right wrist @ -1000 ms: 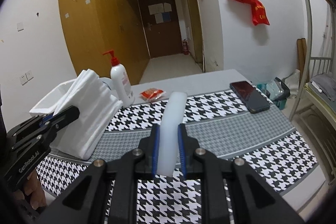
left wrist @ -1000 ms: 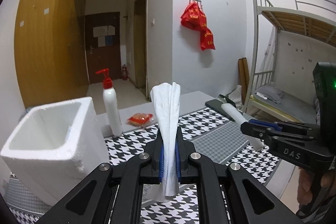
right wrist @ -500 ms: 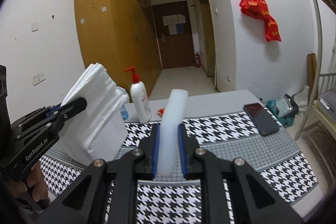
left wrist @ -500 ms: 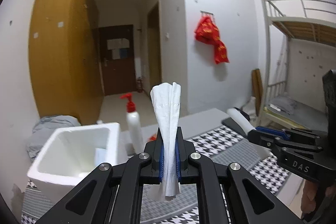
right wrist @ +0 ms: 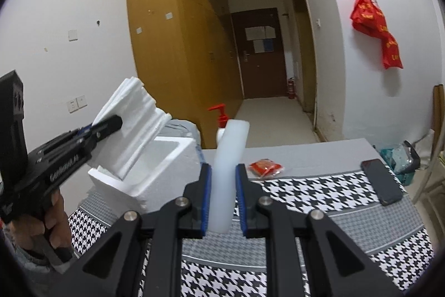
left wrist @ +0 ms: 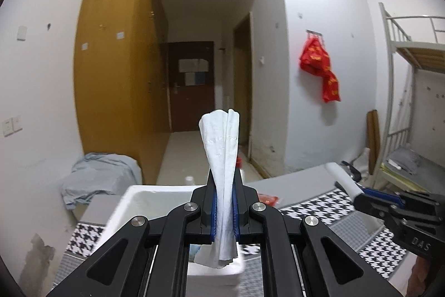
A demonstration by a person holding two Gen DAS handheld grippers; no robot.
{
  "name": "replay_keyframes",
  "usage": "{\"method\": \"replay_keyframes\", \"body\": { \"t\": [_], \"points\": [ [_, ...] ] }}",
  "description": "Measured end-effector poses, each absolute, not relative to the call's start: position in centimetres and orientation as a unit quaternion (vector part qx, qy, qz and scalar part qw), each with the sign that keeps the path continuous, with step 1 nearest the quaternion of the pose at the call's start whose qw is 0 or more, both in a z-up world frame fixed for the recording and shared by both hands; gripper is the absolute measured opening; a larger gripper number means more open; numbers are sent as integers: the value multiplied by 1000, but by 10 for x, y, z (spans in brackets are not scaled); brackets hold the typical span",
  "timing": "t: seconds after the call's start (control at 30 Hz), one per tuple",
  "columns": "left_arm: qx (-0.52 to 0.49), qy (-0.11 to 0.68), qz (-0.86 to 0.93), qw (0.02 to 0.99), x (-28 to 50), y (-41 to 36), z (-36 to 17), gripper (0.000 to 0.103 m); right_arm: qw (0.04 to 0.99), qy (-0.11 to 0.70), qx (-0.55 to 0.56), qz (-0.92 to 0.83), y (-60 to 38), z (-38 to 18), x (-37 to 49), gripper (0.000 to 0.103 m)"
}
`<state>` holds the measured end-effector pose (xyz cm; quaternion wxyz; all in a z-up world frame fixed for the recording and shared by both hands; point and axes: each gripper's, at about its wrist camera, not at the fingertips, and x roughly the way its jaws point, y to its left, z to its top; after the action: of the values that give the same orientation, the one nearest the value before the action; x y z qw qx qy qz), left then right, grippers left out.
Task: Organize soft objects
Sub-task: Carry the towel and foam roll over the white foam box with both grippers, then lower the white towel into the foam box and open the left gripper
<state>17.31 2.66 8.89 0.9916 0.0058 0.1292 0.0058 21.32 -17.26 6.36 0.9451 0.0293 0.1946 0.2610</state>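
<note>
My left gripper is shut on a stack of folded white tissues and holds it above the open white foam box. The right wrist view shows that same gripper with the tissue stack over the box. My right gripper is shut on a white foam strip that stands upright between the fingers, right of the box and above the table. The strip also shows in the left wrist view.
The table has a black-and-white houndstooth cloth. On it are a black phone, a red snack packet and a red-pump lotion bottle behind the box. A bunk bed stands at the right.
Both grippers have lifted and swung left. The tissues now hang over the foam box, which has come to the middle of the left wrist view. The right gripper's strip has come nearer the box.
</note>
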Motion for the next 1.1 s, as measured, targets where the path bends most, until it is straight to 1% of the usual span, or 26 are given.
{"method": "replay_keyframes", "body": {
  "t": [0.33,0.73,0.8,0.87,0.93,0.97,1.03,1.1],
  "points": [
    [0,161,46,986,196,58,77,9,935,203,22,289,-150,58,220,21],
    [-15,205,42,978,218,82,55,10,931,215,18,294,-137,52,226,21],
    [-18,215,45,975,221,85,52,23,931,217,17,294,-135,52,226,21],
    [-23,216,50,975,222,90,49,73,932,219,17,290,-134,52,226,21],
    [-36,203,56,977,217,96,49,89,932,220,17,287,-133,53,227,21],
    [-39,199,62,977,214,99,50,94,932,221,17,286,-132,53,228,21],
    [-43,189,68,979,209,103,51,100,932,224,16,285,-129,53,228,21],
    [-44,182,77,979,204,105,51,101,932,223,14,285,-126,53,228,21]
  ]
}}
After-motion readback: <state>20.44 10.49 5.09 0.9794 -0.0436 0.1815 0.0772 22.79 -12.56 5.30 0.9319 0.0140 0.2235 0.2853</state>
